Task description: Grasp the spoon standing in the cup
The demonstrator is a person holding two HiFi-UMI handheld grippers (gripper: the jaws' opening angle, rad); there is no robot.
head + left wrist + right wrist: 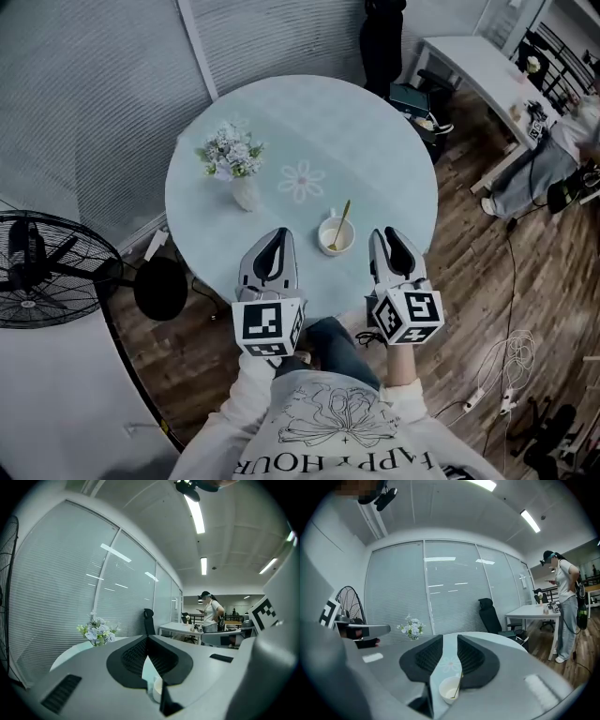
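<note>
**While both grippers wait at the near edge, the spoon stands untouched in its cup**

Where the round table (375, 141) curves towards the person, a white cup (336, 234) sits with the gold spoon (342, 219) leaning in it, handle tipped far and right. The left gripper (277, 233) hangs just left of the cup, its jaws clenched together, empty. The right gripper (388, 233) hangs just right, jaws slightly parted, holding nothing. A vase of flowers (234, 161) stands far left.
</note>
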